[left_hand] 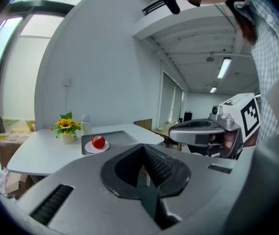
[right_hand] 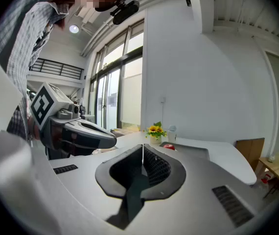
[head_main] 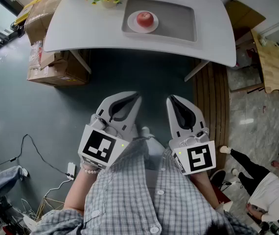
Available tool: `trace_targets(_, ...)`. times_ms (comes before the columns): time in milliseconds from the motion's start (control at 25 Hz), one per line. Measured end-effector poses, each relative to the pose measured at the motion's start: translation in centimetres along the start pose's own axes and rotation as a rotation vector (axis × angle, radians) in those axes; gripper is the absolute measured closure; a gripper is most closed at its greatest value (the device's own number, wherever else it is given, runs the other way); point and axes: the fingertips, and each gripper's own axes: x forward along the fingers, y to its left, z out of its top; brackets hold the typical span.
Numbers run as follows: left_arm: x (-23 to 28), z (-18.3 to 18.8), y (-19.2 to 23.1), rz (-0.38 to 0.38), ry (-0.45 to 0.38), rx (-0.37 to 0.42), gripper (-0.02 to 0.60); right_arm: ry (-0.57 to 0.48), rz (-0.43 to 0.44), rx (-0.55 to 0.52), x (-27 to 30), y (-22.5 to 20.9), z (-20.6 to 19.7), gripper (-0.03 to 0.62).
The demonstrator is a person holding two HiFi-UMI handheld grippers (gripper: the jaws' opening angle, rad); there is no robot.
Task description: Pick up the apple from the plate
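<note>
The white table (head_main: 81, 28) stands well ahead with the grey tray (head_main: 178, 23) on it, while the left gripper (head_main: 135, 97) and right gripper (head_main: 172, 100) hang low by the person's shirt, each with jaws pressed together on nothing. At the tray's left end sits a small plate (head_main: 132, 26), with the red apple (head_main: 145, 18) in its middle. For a clean pick, I'd spread one gripper's jaws wide before reaching, then close across the apple's broadest part.
</note>
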Motion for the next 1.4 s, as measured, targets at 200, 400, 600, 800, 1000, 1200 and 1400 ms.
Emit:
trace_targets(200,0.8,0.5,0.9,-0.005,-0.005,0.016,0.572,0.001,-0.006,0.002,0.8,-0.6,0.1,0.569)
trace_targets(400,1.3,0.7,1.9,-0.016,-0.002,0.009,0.572,0.003,-0.016,0.002,1.9,-0.9,0.4,0.569)
trace_targets(600,1.2,1.2,3.7,-0.019,-0.012,0.008,0.572,0.001,-0.023,0.018,3.6,-0.5,1.0,0.568)
trace_targets(800,0.9,1.5,5.7,-0.023,-0.027,0.016,0.571,0.0,-0.037,0.004,5.3,0.2,1.5,0.568)
trace_targets(1000,0.7,1.5,7.2,-0.039,-0.044,-0.006,0.571,-0.023,-0.09,0.024,6.2,0.4,2.3,0.568)
trace_targets(1200,0.7,1.7,7.8,-0.046,-0.066,0.013,0.571,-0.028,-0.118,-0.018,6.3,0.0,2.6,0.568)
trace_targets(1400,0.7,2.1,8.9,-0.031,-0.067,0.008,0.571,-0.013,-0.117,-0.049,7.1,-0.4,2.8,0.568)
